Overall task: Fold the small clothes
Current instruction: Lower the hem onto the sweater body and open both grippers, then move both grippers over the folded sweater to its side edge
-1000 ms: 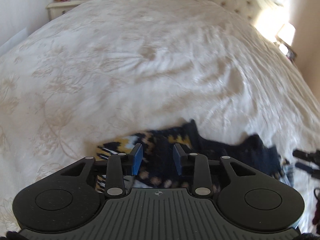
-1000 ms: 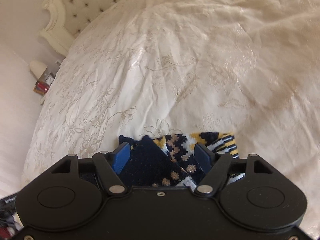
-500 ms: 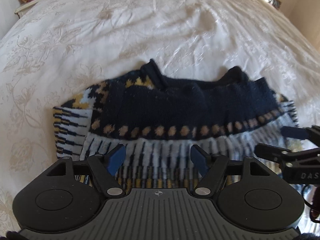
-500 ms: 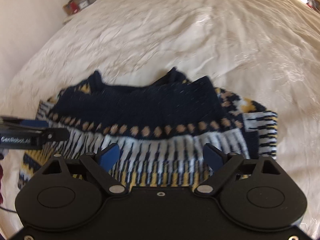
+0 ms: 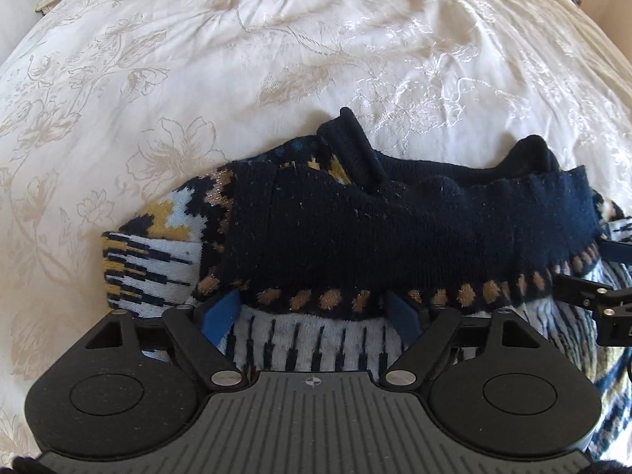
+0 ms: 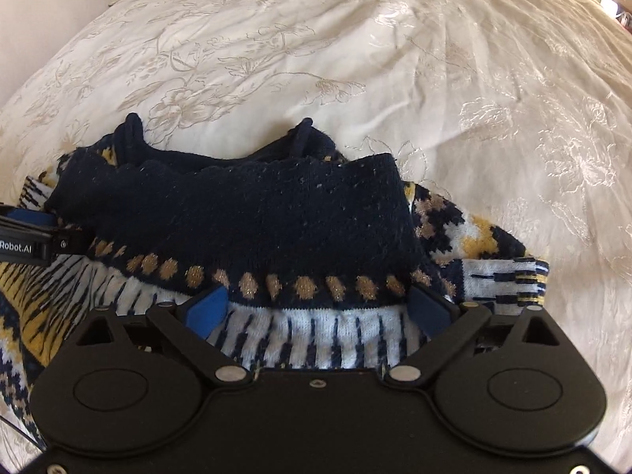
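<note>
Left wrist view: nearest, left hand-held gripper (image 5: 314,314) opening, blue pads spread over the white striped knit, pinching nothing; a second ago nearly closed. In the right wrist view, right hand-held gripper (image 6: 320,310) likewise opening wide, empty. Just beyond, small patterned sweater (image 5: 395,229) now lying on the bed (image 5: 237,59), navy hem doubled over the striped part. Probably a fold just laid down and released; next grip needed.

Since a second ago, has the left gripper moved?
Yes. The left gripper has dropped toward the knitted sweater, which now fills its view on the bedspread; its jaws are opening, pressing nothing.
</note>
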A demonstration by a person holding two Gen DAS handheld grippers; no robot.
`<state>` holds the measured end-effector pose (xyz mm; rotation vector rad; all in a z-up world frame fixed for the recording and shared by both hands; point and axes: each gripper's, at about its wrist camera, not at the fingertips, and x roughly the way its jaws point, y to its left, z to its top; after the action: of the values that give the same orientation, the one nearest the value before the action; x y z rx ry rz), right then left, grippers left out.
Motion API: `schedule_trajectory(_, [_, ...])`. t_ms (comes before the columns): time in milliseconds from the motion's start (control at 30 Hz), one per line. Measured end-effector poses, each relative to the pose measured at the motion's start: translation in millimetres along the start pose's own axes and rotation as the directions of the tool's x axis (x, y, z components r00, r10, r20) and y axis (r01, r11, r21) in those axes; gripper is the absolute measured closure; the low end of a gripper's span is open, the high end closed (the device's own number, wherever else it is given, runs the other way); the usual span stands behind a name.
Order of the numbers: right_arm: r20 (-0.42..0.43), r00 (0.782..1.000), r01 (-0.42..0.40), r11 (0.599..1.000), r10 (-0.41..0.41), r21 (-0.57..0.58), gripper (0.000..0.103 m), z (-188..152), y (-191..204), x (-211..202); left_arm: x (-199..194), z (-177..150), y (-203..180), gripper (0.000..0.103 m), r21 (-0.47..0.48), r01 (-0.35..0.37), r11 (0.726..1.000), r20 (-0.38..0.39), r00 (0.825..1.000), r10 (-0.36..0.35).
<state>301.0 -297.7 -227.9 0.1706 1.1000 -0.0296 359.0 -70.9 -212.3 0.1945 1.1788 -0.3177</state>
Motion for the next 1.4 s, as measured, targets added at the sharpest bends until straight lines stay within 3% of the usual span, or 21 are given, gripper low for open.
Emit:
schedule_trajectory(367, [0.024, 1.0, 0.015, 1.0, -0.015, 0.007, 0.001, -1, -7, -3, -6, -2, 0, 0.021, 0.007, 0.004, 1.0, 0.004, 1.0, -0.004])
schedule_trajectory(500, [0.015, 0.998, 0.055, 0.995, -0.056, 0.078, 0.001, -5, -27, -8, -17, -10, 7, 0.02, 0.033, -0.049, 0.998, 0.022, 0.999, 0.048])
schedule_trajectory(633, [0.001, 0.998, 0.059, 0.989, -0.06, 0.133, 0.001, -9, -43, -10, -14, -15, 22, 0.016, -0.017, -0.067, 0.998, -0.016, 0.998, 0.066])
schedule_trajectory(733, [-0.008, 0.998, 0.056, 0.986, -0.055, 0.159, 0.001, -10, -47, -13, -15, -16, 29, 0.014, -0.058, -0.055, 0.997, -0.039, 0.998, 0.052])
schedule_trajectory(933, [-0.001, 0.999, 0.034, 0.974, -0.035, 0.225, 0.001, -15, -52, -28, -28, -17, 21, 0.015, -0.051, -0.075, 0.996, -0.055, 0.996, 0.073])
schedule_trajectory(1200, [0.017, 1.0, 0.008, 0.947, -0.014, 0.32, 0.001, -44, -64, -62, -55, -47, 11, 0.015, -0.063, -0.035, 0.997, -0.046, 0.998, 0.032])
schedule_trajectory(1400, [-0.05, 0.999, 0.029, 0.946, -0.013, 0.322, 0.001, -73, -62, -71, -54, -91, 2, 0.015, -0.034, -0.029, 0.999, -0.116, 0.993, 0.025])
